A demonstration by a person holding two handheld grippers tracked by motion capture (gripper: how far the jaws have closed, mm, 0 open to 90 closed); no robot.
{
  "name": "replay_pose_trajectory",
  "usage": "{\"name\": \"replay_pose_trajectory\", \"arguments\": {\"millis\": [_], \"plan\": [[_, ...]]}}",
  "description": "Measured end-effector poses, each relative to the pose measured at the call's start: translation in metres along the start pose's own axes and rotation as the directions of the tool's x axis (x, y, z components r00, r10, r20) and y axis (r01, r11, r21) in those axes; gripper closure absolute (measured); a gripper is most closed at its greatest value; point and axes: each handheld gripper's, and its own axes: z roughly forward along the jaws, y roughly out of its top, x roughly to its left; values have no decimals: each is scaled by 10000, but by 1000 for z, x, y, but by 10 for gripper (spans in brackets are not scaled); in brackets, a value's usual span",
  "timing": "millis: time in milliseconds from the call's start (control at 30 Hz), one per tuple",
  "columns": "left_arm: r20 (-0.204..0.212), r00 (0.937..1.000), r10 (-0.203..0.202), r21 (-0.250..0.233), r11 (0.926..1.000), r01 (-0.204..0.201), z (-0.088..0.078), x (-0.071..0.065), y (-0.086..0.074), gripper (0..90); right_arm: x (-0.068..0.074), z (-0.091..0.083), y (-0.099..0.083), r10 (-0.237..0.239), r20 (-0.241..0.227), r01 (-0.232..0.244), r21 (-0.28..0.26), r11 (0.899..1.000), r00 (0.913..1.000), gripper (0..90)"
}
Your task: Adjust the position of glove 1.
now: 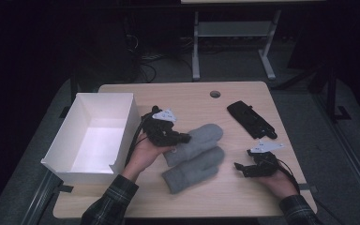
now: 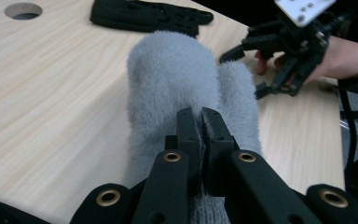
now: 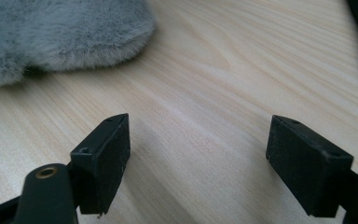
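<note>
A grey mitten (image 1: 201, 138) on the tabletop (image 1: 225, 192) is being pinched at its cuff by the left gripper (image 2: 201, 122), the right gripper (image 3: 198, 154) is being held spread and empty, and slippage is being risked by that thin, fuzzy grip.

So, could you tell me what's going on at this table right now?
A person is working with a gripper in each hand. The left gripper is shut on the cuff end of a grey mitten, whose mate, the second mitten, lies against it. The right gripper rests open on the table. An open white box stands at the left.
</note>
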Motion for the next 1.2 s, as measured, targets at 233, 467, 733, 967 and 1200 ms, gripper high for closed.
{"name": "replay_pose_trajectory", "arguments": {"millis": [233, 467, 733, 967, 1200], "plan": [[59, 10000, -55, 21, 10000, 55, -2, -12, -11, 876, 0, 0, 0, 0, 3, 0, 5, 10000, 10000, 217], [224, 9997, 3, 71, 10000, -4, 1, -23, -21, 876, 0, 0, 0, 2, 1, -2, 9, 10000, 10000, 217], [245, 9996, 157, 259, 9995, -163, 12, -33, -23, 876, 0, 0, 0, 3, -1, -3, 5, 10000, 10000, 216], [123, 9998, 183, 464, 9987, -188, 11, -37, -27, 876, 0, 0, 0, 6, -9, -6, -10, 10000, 10000, 216], [9, 10000, 75, 663, 9978, -75, 12, -38, -34, 876, 0, 0, 0, 6, -10, -6, -9, 10000, 10000, 216]]}}
